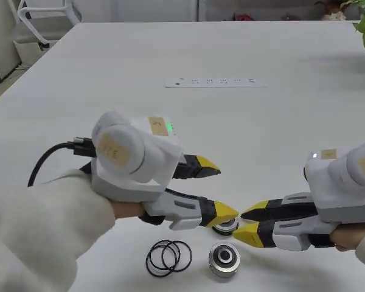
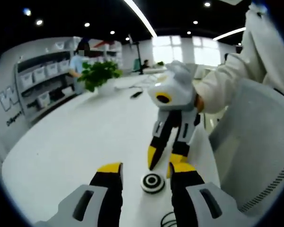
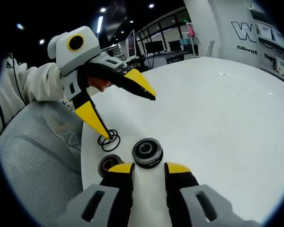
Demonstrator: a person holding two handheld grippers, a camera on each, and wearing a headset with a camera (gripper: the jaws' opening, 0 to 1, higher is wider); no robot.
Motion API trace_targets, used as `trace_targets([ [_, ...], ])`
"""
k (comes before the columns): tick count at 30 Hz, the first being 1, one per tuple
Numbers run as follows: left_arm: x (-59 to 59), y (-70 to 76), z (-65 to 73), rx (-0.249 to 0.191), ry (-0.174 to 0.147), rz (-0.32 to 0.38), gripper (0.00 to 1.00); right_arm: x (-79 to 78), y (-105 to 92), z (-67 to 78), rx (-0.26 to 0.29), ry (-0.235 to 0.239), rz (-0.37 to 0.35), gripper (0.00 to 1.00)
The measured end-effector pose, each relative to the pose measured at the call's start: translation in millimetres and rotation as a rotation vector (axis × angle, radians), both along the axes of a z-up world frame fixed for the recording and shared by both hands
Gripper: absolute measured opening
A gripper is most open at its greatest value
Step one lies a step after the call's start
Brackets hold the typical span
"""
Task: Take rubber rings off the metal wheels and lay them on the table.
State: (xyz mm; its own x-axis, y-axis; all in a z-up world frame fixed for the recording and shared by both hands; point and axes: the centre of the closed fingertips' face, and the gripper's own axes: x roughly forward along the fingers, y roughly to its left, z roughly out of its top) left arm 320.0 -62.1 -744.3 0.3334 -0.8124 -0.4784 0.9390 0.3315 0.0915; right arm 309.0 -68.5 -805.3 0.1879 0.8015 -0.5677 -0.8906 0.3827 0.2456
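A small metal wheel (image 1: pixel 225 227) lies on the white table (image 1: pixel 231 121) between the two grippers' yellow tips. My left gripper (image 1: pixel 216 187) is open wide, its lower tip just left of that wheel. My right gripper (image 1: pixel 249 224) comes in from the right, open with a narrow gap, its tips right at the wheel. In the left gripper view the wheel (image 2: pixel 152 182) lies flat between my left gripper's (image 2: pixel 146 171) jaws. In the right gripper view the wheel (image 3: pixel 147 152) sits just ahead of my right gripper (image 3: pixel 149 169). Loose black rubber rings (image 1: pixel 168 256) lie nearby.
A second metal wheel (image 1: pixel 224 260) stands near the table's front edge, right of the rings. A white power strip (image 1: pixel 216 81) lies farther back. A chair (image 1: pixel 45 18) stands at the far left corner. A black cable (image 1: pixel 48 157) trails from the left gripper.
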Motion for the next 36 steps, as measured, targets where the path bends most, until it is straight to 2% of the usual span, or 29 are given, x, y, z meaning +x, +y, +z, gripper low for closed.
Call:
trace_targets([
  [5, -2.1, -3.8, -22.6, 0.034, 0.032, -0.015, 0.3, 1.0, 0.2, -1.4, -0.002, -0.008, 0.008, 0.21],
  [7, -3.3, -3.5, -28.7, 0.044, 0.033, -0.017, 0.26, 1.5, 0.7, -1.5, -0.003, -0.011, 0.009, 0.2],
  [15, -3.1, -1.1, -43.8, 0.062, 0.071, -0.002, 0.21, 1.2, 4.0, -2.2, -0.008, -0.025, 0.027, 0.19],
  [17, -4.0, -1.2, -47.2, 0.068, 0.071, -0.004, 0.19, 1.1, 4.4, -2.7, -0.011, -0.029, 0.031, 0.19],
  [18, -3.9, -0.9, -48.4, 0.071, 0.072, -0.003, 0.19, 0.9, 4.5, -3.2, -0.014, -0.03, 0.033, 0.18],
  [19, -3.8, -1.2, -46.6, 0.054, 0.079, 0.002, 0.18, 0.8, 4.5, -3.6, -0.016, -0.031, 0.035, 0.18],
  [24, -4.5, -0.8, -47.7, 0.052, 0.084, -0.001, 0.15, 0.7, 4.9, -3.9, -0.019, -0.039, 0.043, 0.16],
  [29, -4.5, -0.9, -48.2, 0.045, 0.083, 0.004, 0.15, 0.5, 2.3, -5.0, -0.045, -0.074, 0.062, 0.11],
  [36, -4.8, -0.8, -48.1, 0.035, 0.088, 0.013, 0.14, 0.4, 1.7, -4.3, -0.051, -0.09, 0.072, 0.09],
])
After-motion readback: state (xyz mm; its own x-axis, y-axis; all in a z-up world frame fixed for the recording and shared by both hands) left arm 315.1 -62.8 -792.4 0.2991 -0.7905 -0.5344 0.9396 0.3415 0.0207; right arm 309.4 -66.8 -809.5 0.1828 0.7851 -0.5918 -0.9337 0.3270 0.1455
